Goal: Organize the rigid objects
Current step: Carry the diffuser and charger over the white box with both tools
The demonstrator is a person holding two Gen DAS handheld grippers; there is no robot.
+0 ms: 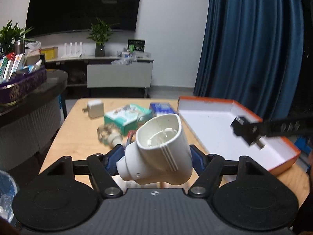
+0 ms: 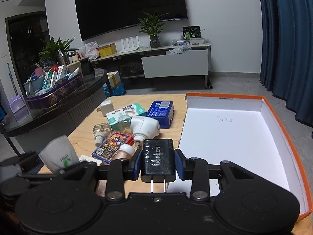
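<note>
Glossy black UGREEN charger [image 2: 158, 159], prongs toward the camera, pinched in the right claw [image 2: 158, 163]; left claw [image 1: 156, 156] grips a white housing [image 1: 159, 149].

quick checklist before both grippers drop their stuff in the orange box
1. Right gripper clamped on black charger: ok.
2. Left gripper pads pressing the white plastic housing: ok, though it sits tilted.
3. Orange box open, floor bare: ok.
4. Charger over the box: ok in the left wrist view.
5. Housing over the box: not ok, it hangs above the table.
6. Grippers apart from each other: ok.
</note>
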